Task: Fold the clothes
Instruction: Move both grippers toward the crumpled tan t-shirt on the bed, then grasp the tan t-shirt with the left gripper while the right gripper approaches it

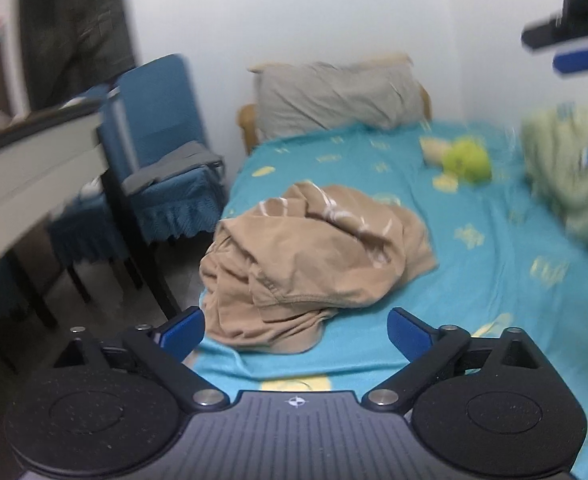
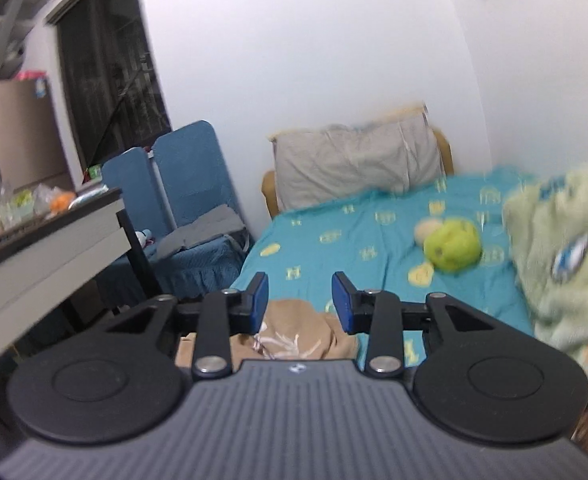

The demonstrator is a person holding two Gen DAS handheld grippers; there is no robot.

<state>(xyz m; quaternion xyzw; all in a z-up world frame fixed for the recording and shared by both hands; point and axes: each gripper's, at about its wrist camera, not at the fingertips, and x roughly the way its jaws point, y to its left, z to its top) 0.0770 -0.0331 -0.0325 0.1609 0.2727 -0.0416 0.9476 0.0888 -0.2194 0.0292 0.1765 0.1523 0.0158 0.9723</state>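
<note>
Here, in the left wrist view, the left tongs (image 1: 296,330) stand spread wide and empty just before a crumpled tan garment (image 1: 314,260), which lies heaped near the left edge of the bed (image 1: 494,264). A green plush toy (image 1: 466,160) sits farther up, near the pillow (image 1: 338,98). In the right wrist view, the right tongs (image 2: 300,302) are parted, holding nothing, above the same garment (image 2: 294,338).

Right wrist view: the tan garment (image 2: 294,336) is mostly hidden behind the right gripper (image 2: 300,304). The pale green blanket (image 2: 566,264) is motion-blurred and cut off at the right edge. Items on the desk (image 2: 46,240) are too blurred to identify.
</note>
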